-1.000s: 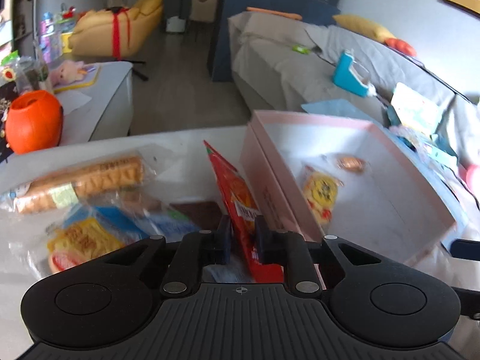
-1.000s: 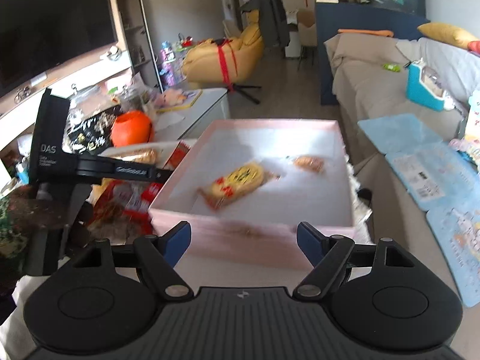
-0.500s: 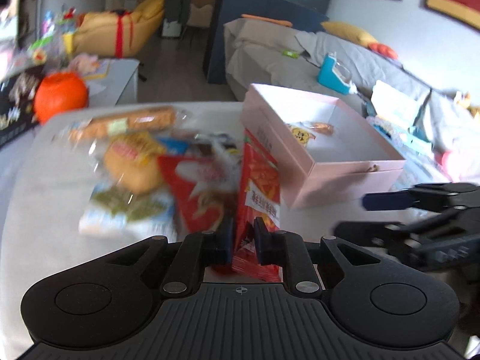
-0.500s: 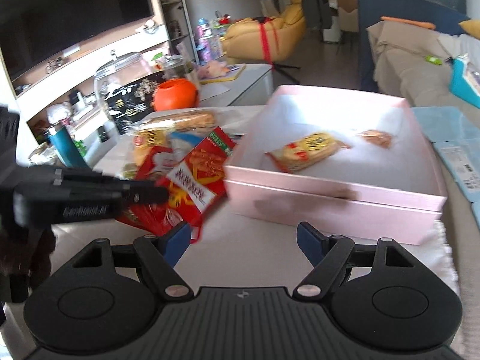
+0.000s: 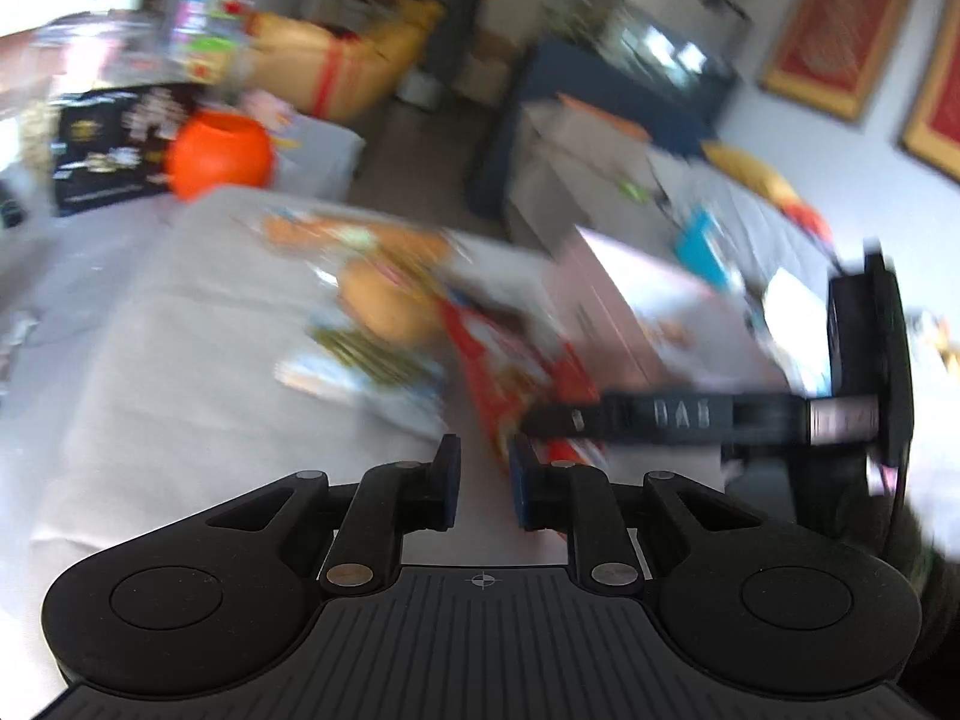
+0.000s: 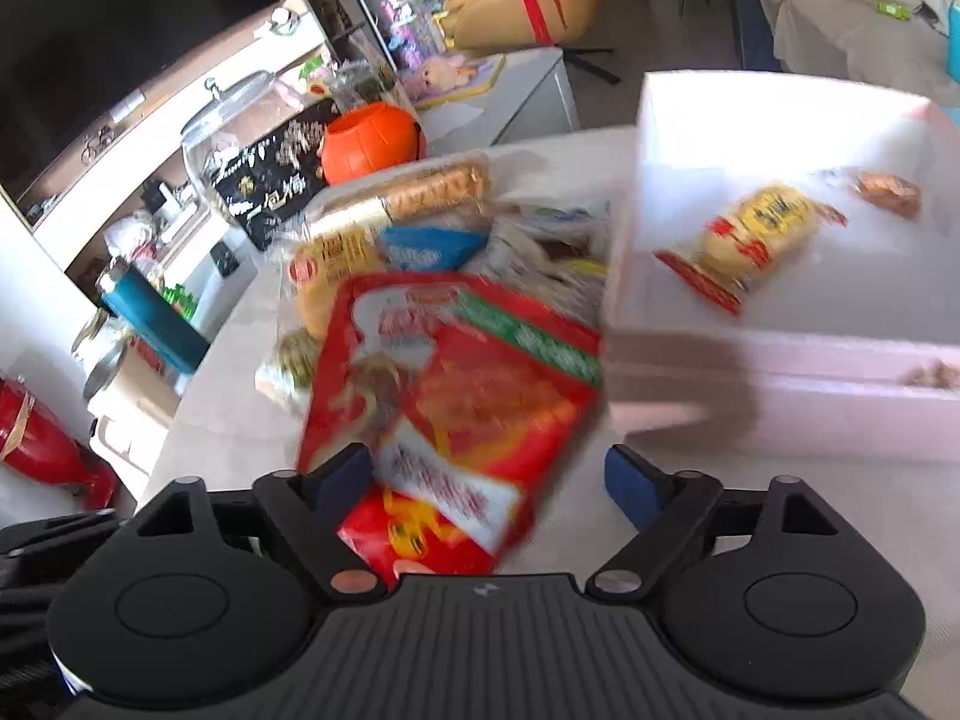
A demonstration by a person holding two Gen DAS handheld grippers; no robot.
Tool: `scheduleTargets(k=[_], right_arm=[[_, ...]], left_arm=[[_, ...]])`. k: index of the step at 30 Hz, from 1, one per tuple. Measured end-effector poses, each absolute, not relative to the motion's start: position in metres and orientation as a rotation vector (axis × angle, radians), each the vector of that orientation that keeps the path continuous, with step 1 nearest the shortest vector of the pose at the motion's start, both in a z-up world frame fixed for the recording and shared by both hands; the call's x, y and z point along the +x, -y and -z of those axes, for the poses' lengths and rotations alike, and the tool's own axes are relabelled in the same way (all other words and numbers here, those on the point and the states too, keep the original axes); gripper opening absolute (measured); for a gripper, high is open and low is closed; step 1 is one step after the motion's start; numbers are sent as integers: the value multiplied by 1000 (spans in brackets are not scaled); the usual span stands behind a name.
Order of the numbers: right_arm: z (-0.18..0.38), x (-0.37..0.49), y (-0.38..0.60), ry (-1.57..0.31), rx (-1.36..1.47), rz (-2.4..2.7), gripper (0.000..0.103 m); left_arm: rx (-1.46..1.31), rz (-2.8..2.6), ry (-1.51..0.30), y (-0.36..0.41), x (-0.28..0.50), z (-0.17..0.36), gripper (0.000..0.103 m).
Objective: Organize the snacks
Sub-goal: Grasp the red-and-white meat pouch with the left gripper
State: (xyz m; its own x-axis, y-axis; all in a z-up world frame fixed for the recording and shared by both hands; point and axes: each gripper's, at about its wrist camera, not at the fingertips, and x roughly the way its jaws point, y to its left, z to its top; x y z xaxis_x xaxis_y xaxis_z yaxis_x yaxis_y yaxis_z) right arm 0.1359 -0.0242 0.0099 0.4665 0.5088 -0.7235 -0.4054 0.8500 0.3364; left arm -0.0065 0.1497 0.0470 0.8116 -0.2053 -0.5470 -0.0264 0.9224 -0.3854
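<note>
Red snack bag (image 6: 456, 414): in the right wrist view it stands between the right gripper's fingers, just at 9 o'clock of the pink box; its lower edge sits at the left gripper.
Left gripper (image 5: 483, 483): jaws drawn narrow; the bag's edge sits by the right pad, but blur hides whether it is pinched.
Right gripper (image 6: 489, 480): wide and opening around the bag, pads not pressing it.
Pink box (image 6: 780, 354): at 2 o'clock of the bag, a yellow snack (image 6: 750, 240) and a small brown one (image 6: 888, 192) already inside.
Snack pile (image 6: 408, 222): at 12 o'clock, behind the bag.
Risk, handover: if the left lets go before the right closes, the bag likely drops on the table.
Risk, grip: a slack foil bag may fold or slip.
Risk, box: a low carry could catch the near wall.
</note>
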Motion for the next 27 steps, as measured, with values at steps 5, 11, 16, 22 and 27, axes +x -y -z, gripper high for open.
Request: scheduleTargets(k=[5,11,16,22,27], right_arm=[[-6,139,-1,-918,73,-591,83],[-13,106,-3,-972,1,-761,48],[-16,74,22,-975,-44,-784,37],[-18,63,80,-929,-47,-619,33],[-13,58,127,-859,-2,-484,79]], left_arm=[[-430,43,-611,-168,-4,-47,20],[-428,54,-663,-162,3,-34,20],[-382,73,-669,-151,6,-31,20],[-336,23,-634,-147,10,-39,21],[-234,47,-640,-126,27,-46,21]])
